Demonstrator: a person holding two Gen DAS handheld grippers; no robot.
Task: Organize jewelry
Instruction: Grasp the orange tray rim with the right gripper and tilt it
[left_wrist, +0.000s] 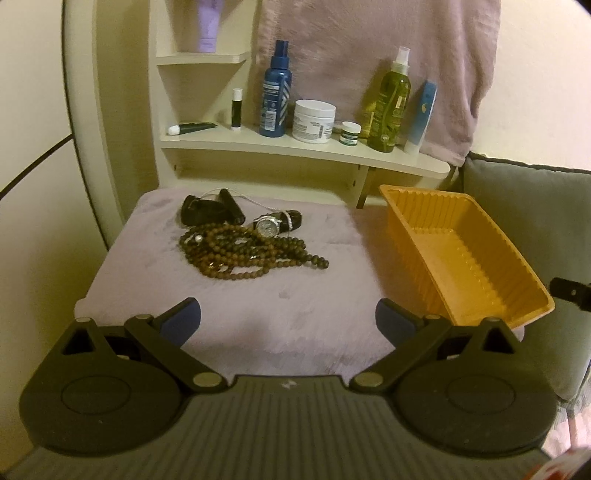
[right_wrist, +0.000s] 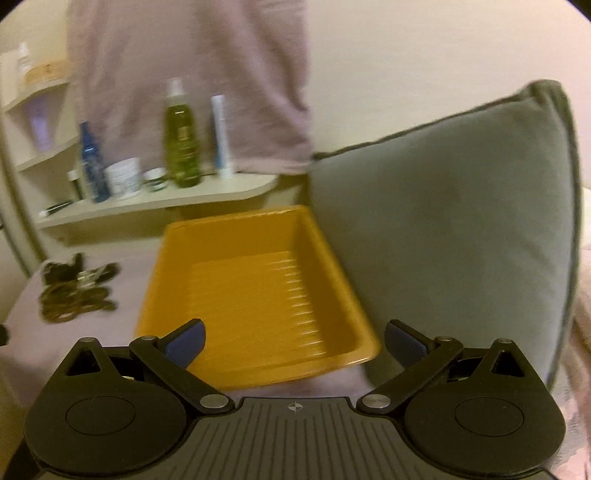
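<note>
Jewelry (left_wrist: 243, 240) lies in 1 loose pile on the lilac plush cover (left_wrist: 258, 317) of the padded surface, toward its far left corner. Brown bead strands (left_wrist: 255, 253) form the front of the pile, their long axis running roughly left to right, with 1 tail of beads trailing toward the right. Behind them a silver-faced wristwatch (left_wrist: 267, 225) lies face up, its dark strap stretched left to right, and a thin pale chain (left_wrist: 255, 201) crosses over the dark straps (left_wrist: 207, 212) at the back.

Along the right edge of the same surface sits an orange ribbed tray (left_wrist: 476, 273), with nothing in it; its long axis runs from the far edge toward the near right corner. A grey cushion (right_wrist: 461, 206) stands against the tray's right side.

The left gripper (left_wrist: 288, 325) hovers over the near edge of the cover, jaws spread wide and holding nothing, pointing toward the pile, well apart from it. The right gripper (right_wrist: 293, 343) is likewise spread wide with nothing between its blue pads (right_wrist: 184, 345), its left pad over the tray's near rim; this view is motion-blurred.

Behind the surface a cream shelf (left_wrist: 314, 151) carries a blue spray bottle (left_wrist: 275, 92), a white jar (left_wrist: 314, 120), a small green-banded jar (left_wrist: 350, 133), a green spray bottle (left_wrist: 389, 99) and a blue-and-white tube (left_wrist: 421, 114).
</note>
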